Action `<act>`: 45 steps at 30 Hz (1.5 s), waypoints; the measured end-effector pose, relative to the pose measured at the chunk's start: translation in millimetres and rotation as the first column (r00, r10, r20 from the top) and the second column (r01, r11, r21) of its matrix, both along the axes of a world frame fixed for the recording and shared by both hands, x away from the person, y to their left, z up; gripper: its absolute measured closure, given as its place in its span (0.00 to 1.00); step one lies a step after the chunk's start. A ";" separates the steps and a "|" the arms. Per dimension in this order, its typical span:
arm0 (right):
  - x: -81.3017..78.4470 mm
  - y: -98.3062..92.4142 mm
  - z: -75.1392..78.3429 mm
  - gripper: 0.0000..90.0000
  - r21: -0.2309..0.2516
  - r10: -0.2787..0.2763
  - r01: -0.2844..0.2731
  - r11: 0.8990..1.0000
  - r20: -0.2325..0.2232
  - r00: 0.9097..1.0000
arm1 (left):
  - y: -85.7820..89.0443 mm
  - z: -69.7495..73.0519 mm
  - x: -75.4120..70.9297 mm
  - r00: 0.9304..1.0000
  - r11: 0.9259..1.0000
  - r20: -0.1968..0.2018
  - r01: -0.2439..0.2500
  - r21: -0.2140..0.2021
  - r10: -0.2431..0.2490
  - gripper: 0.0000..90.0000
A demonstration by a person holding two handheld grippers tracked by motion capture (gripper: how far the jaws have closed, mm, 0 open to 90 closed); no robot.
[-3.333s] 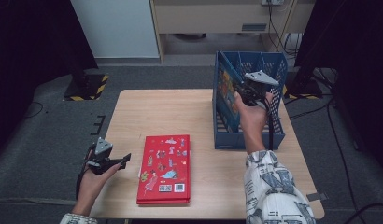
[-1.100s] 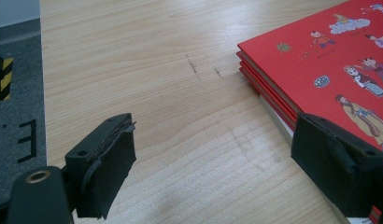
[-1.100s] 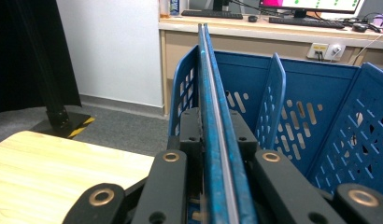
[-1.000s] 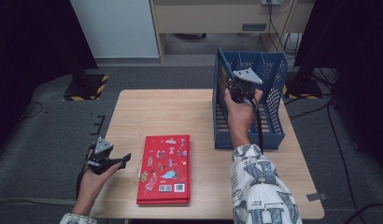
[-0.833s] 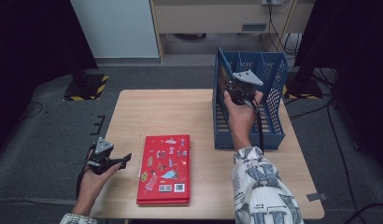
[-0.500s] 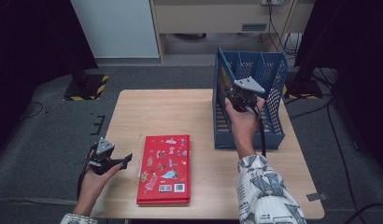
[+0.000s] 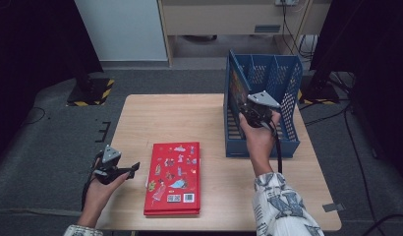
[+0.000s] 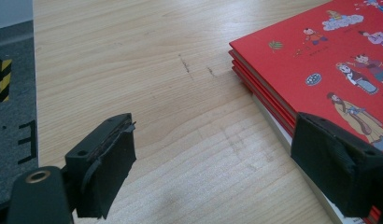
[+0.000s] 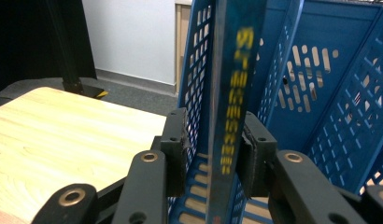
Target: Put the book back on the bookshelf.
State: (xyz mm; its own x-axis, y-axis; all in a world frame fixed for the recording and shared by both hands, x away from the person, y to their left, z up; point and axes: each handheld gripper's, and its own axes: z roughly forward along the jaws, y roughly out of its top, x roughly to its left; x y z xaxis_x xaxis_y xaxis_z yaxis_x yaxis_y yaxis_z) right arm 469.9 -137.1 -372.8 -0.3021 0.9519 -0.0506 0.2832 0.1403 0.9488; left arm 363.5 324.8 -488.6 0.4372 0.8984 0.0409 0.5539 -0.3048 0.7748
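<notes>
A thin blue book (image 9: 234, 93) stands upright in the left slot of the blue rack (image 9: 339, 93), near the table's right side (image 7: 288, 88). My right gripper (image 9: 213, 140) straddles the book's spine; its jaws have just been opening off it, then closing a little. A gap shows beside the left pad, so the book stands between them unpressed. From above, the right gripper (image 7: 251, 109) hovers over the rack's front left. A red book stack (image 7: 174, 178) lies flat near the front edge. My left gripper (image 7: 132, 169) rests open beside its left edge (image 8: 320, 60), with bare wood between the jaws (image 8: 217, 158).
The wooden table (image 7: 165, 118) has bare room behind the red books and left of the rack. The rack's other slots stand further right. Dark floor, a yellow-black striped stand base (image 7: 91, 93) and cables surround the table.
The right hand has drawn back toward the person and sunk a little along the rack's left side. The left hand and the red books have stayed put.
</notes>
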 end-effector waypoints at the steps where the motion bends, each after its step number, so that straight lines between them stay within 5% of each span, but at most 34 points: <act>1: -0.5 -0.2 -1.1 0.75 0.001 -0.002 0.002 1.000 -0.002 1.000 | -0.1 0.0 0.0 1.000 1.000 0.000 0.000 0.001 0.000 0.14; 22: -7.3 -4.3 -18.1 0.78 -0.026 0.003 -0.004 1.000 -0.036 0.999 | -2.0 -0.2 -0.1 1.000 1.000 0.000 0.000 -0.002 0.000 0.14; 30: -6.7 -5.4 -19.1 0.87 -0.042 -0.007 0.005 0.999 -0.042 0.999 | -2.1 -0.5 0.2 1.000 1.000 0.000 0.001 -0.002 -0.001 0.14; 45: -7.8 2.7 -17.2 0.88 -0.050 -0.020 0.018 0.999 -0.046 0.999 | -2.1 -0.5 0.2 1.000 1.000 0.001 0.001 -0.001 -0.001 0.15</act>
State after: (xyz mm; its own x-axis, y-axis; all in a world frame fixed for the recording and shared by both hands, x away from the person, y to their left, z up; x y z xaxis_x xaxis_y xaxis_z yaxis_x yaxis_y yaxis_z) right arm 462.1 -134.5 -390.0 -0.2869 0.9543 -0.0841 0.3301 0.1809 0.9265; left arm 363.7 322.7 -489.0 0.4378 0.8982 0.0401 0.5530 -0.3042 0.7757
